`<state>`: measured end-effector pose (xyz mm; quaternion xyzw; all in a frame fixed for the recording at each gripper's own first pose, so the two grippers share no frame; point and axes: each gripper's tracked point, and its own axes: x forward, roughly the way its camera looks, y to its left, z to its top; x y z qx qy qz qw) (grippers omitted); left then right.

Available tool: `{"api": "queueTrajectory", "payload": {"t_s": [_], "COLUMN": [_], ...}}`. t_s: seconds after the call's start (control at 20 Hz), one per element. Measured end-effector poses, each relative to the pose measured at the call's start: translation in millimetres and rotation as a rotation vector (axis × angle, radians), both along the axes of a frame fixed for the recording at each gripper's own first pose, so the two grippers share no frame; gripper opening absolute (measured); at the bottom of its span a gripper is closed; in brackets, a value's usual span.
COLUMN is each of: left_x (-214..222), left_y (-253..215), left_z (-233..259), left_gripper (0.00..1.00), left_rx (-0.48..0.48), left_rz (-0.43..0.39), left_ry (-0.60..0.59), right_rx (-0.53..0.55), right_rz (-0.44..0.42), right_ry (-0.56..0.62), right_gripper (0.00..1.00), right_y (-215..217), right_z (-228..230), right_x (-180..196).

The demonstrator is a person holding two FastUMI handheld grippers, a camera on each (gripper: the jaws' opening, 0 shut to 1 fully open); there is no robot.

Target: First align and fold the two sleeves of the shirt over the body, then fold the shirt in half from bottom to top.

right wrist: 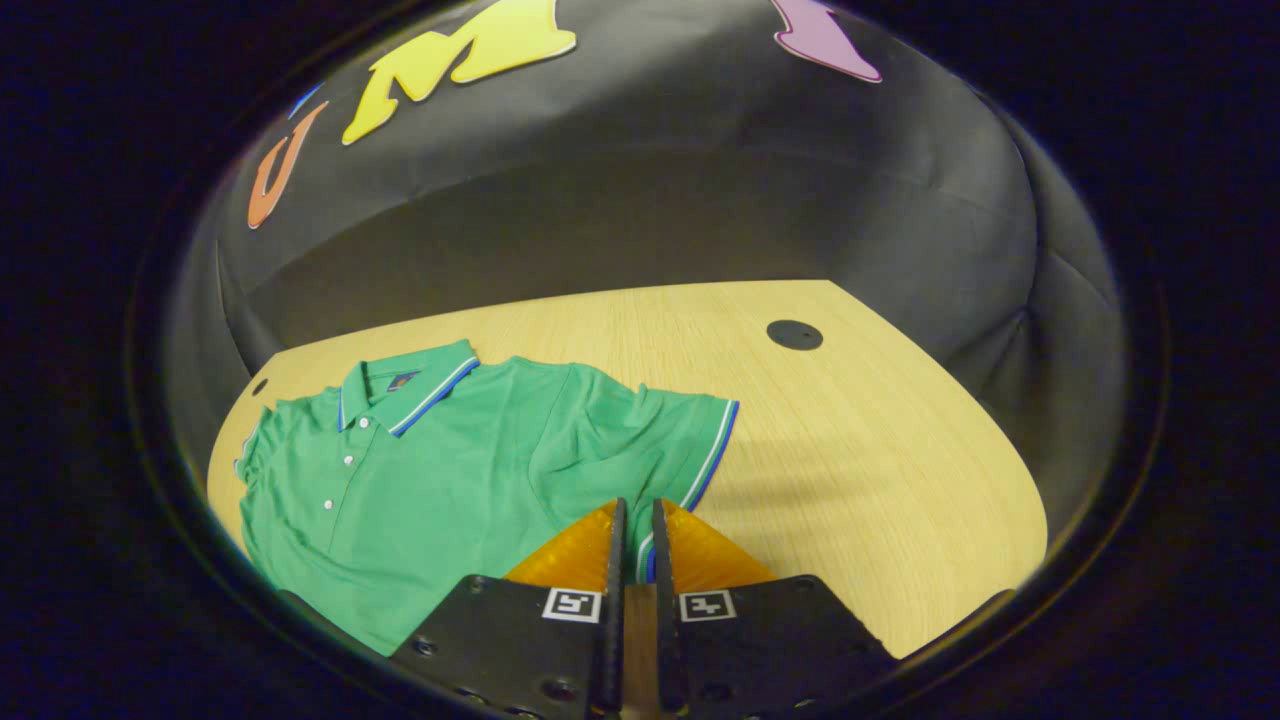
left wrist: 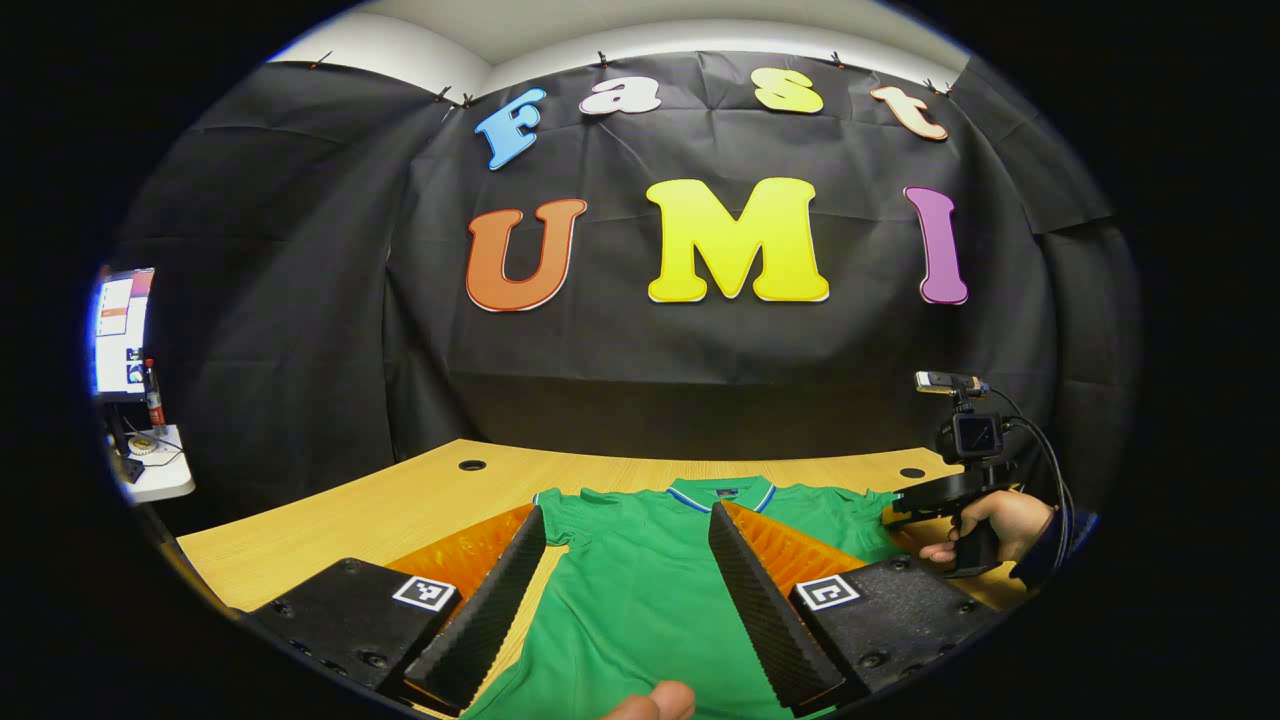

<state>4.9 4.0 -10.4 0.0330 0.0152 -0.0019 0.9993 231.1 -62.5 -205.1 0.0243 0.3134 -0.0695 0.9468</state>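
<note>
1. Left tool (left wrist: 625,590) hangs low over the shirt (left wrist: 640,590), its two fingers spread wide apart with the green cloth showing between them and nothing gripped.
2. Right tool (right wrist: 635,545), in the right gripper view, has its fingers drawn nearly together, only a thin gap between them, at the striped hem of the shirt's sleeve (right wrist: 690,440); whether they pinch the cloth cannot be told.
3. A fingertip (left wrist: 655,702) shows at the near edge of the shirt in the left gripper view.
4. Spread flat on the wooden surface (right wrist: 880,450), the shirt lies front up, buttons showing, collar (left wrist: 722,492) on the side away from the left tool.
5. Beside the shirt's far sleeve in the left gripper view, a hand (left wrist: 990,525) grips the handle of the other tool, which carries a small camera (left wrist: 972,435) on top.
6. Beyond the shirt, two round dark grommets (right wrist: 795,334) sit in the surface.
7. Well off past the surface's edge, away from the shirt, a lit monitor (left wrist: 122,330) stands on a small white table (left wrist: 160,470).
</note>
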Motion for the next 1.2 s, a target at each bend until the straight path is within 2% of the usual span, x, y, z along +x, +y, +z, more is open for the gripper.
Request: {"api": "queueTrajectory", "payload": {"t_s": [0.05, 0.1, 0.15, 0.35, 0.5, 0.8, 1.0, 1.2], "left_x": [-0.7, -0.5, -0.7, -1.0, 1.2, 5.1, 5.5, 4.9], "left_y": [-0.2, -0.1, -0.2, 4.3, 7.8, 22.1, 25.6, 26.7], "left_z": [-1.0, -1.4, -0.4, 2.7, 0.0, -2.8, -2.7, -0.5], "left_gripper": [1.0, 1.0, 1.0, 1.0, 1.0, 1.0, 1.0, 1.0], "left_rx": [-0.001, -0.001, 0.0, 0.009, 0.006, -0.005, -0.017, -0.017], "left_rz": [0.0, 0.0, 0.0, 0.011, 0.017, 0.044, 0.051, 0.051], "left_ry": [0.002, 0.004, 0.003, -0.008, 0.004, 0.023, 0.029, 0.022], "right_rx": [-0.03, -0.06, -0.085, -0.147, -0.236, -0.342, -0.447, -0.668], "right_rz": [0.014, 0.024, 0.038, 0.054, 0.083, 0.12, 0.197, 0.335], "right_ry": [-0.006, -0.007, -0.01, -0.018, -0.062, -0.139, -0.153, -0.168], "right_gripper": [0.06, 0.06, 0.0, 0.0, 0.0, 0.0, 0.0, 0.0], "right_y": [0.2, -0.6, -0.9, -0.3, 0.5, 21.5, 56.4, 95.3], "right_z": [2.2, 2.2, 5.5, 11.6, 29.2, 58.4, 61.0, 52.3], "right_x": [0.7, 1.8, 0.1, 0.6, 0.5, 6.8, 9.6, 14.5]}}
